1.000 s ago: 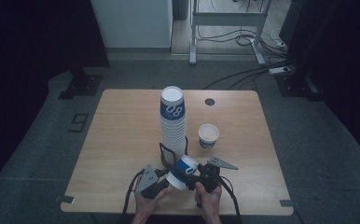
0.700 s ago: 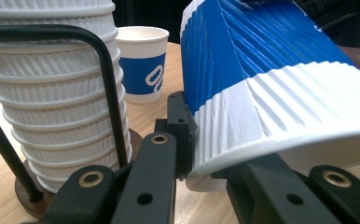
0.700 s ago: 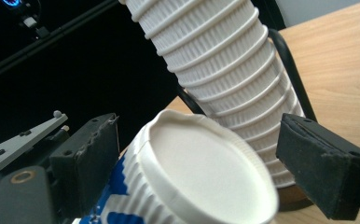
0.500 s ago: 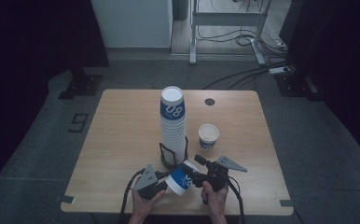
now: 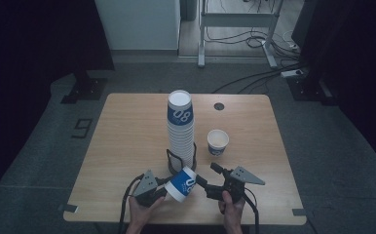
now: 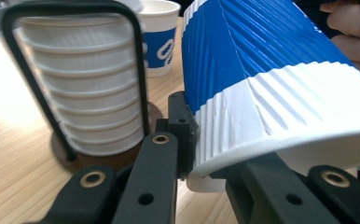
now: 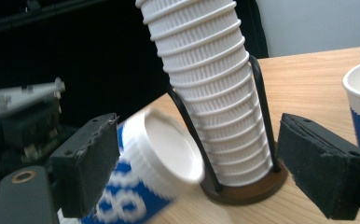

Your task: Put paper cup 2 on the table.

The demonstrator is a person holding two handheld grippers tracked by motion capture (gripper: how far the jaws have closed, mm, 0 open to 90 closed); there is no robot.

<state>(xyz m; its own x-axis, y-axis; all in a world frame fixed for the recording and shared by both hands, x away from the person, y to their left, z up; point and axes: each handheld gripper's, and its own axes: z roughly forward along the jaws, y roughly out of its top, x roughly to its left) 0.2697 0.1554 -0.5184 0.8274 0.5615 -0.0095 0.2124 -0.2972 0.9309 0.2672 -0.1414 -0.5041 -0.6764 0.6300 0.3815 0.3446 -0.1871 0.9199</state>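
- Left hand-held gripper [image 5: 164,191]: its jaws are clamped on the rim end of a blue-and-white ribbed paper cup [image 5: 182,183], which is held tipped on its side above the near edge of the bench [image 5: 127,141]. In the left gripper view the jaws pinch the rim of the cup [image 6: 271,93] and flatten it slightly.
- Right hand-held gripper [image 5: 206,181]: compared with the pictures of a second ago, it has drawn back to the right and now stands just clear of the cup's base, with a gap between them. Its jaws have just been closing and stand partly apart, with nothing pressed between the pads; in the right gripper view the cup's white base [image 7: 171,149] lies beyond the left pad [image 7: 87,161].
- Judgement: the cup appears to have been pulled free of the stack and handed wholly to the left side, so setting it upright on the bench would be the likely next step.
- Cup stack [image 5: 180,129]: a tall column of nested ribbed cups stands inverted in a black wire holder [image 5: 182,161] at mid-bench; the topmost shows the blue band.
- Single cup [image 5: 217,142]: stands upright just right of the stack, mouth up; nothing is visible inside.
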